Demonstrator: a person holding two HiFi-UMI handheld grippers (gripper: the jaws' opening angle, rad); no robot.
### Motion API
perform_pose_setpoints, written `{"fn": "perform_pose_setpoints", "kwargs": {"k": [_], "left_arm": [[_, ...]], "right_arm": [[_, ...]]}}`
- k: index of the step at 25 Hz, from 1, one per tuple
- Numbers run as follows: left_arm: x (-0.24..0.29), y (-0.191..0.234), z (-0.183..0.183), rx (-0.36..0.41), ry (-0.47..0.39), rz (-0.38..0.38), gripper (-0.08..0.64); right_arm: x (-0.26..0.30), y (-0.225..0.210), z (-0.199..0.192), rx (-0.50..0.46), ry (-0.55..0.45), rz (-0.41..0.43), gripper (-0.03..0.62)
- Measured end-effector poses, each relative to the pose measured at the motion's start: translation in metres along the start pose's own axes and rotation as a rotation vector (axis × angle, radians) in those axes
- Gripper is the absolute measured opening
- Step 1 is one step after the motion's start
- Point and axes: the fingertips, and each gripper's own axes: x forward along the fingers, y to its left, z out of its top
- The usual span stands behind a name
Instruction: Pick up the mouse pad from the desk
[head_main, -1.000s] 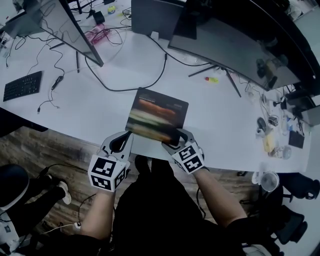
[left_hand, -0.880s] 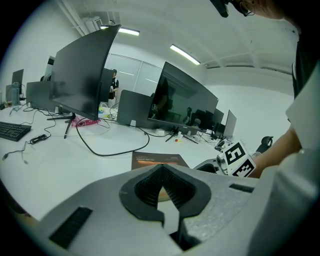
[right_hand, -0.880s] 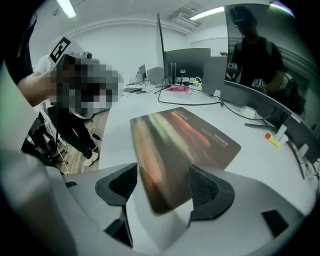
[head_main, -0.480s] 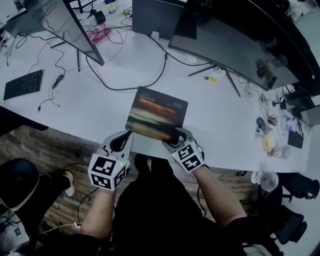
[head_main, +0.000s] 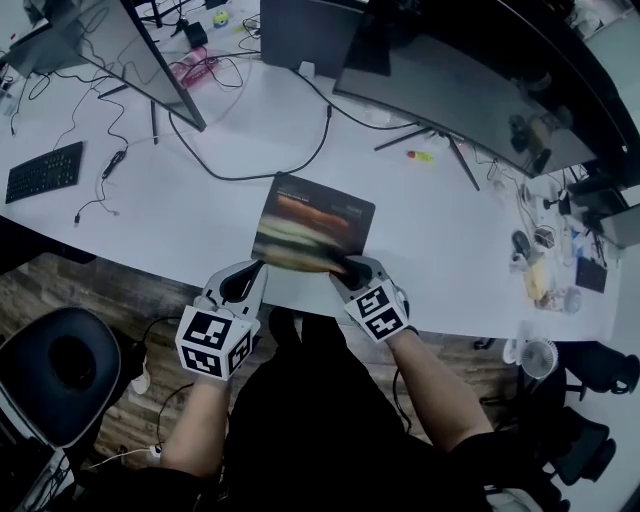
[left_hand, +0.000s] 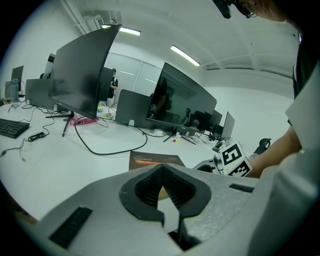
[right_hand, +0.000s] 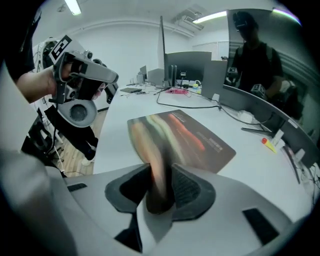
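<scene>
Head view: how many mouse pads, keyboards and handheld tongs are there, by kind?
mouse pad: 1
keyboard: 1
tongs: 2, the left tongs and the right tongs
Total: 4

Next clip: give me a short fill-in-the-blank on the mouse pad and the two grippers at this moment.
1. The mouse pad lies on the white ____.
2. Its near edge stands between the jaws of the ____ gripper.
3. The left gripper is shut beside the pad and holds ____.

Missing words: desk; right; nothing.

Note: the right gripper has just been closing its jaws, with that edge between them.
</scene>
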Motion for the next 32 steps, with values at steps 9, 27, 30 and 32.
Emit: {"fn": "perform_pose_setpoints", "kwargs": {"k": [9,27,30,32], "left_arm": [[-0.002,0.001,0.004,0.002,-0.01,-0.002,0.008],[-0.038,-0.024,0.06,0.049,-0.111,-0.055,0.008],[-0.036,-0.036,0.069,0.066,-0.119,-0.085,0.008],[-0.033,-0.044,0.075,0.083,-0.123,-0.105,0.008]], "right_arm": [[-0.004,-0.014,0.003,0.003,0.011,-0.029,0.054],[-0.099,-0.023,0.048,0.022,-0.087,-0.188,0.034],[-0.122,-0.026,0.046,0.054,-0.107,-0.217,0.034],[-0.137,-0.03,0.044,0.077,-0.123,-0.24,0.034]]}}
